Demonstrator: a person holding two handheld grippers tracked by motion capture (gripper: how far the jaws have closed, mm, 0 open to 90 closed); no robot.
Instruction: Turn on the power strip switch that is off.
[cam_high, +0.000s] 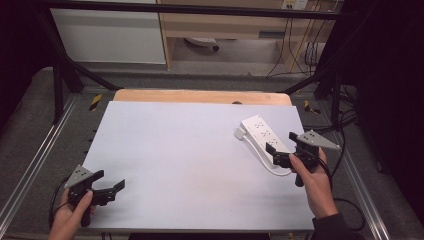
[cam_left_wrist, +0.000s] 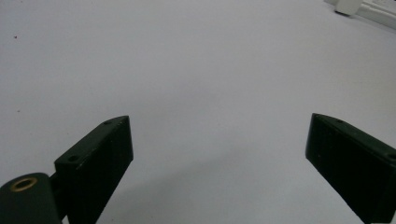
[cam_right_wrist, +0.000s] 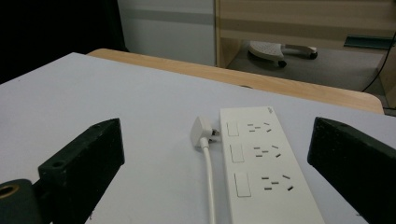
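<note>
A pale sheet covers the table (cam_high: 190, 165). The power strip (cam_high: 263, 137) lies on it toward the far right, its plug (cam_right_wrist: 201, 131) and cord (cam_right_wrist: 208, 182) just beside its left edge. The right gripper (cam_high: 281, 142), jaws spread wide, hovers at the strip's near end; the left gripper (cam_high: 111, 183), equally spread and empty, waits well apart. A sound grasp likely calls for centring the strip's width between the jaws, clear of the cord.
</note>
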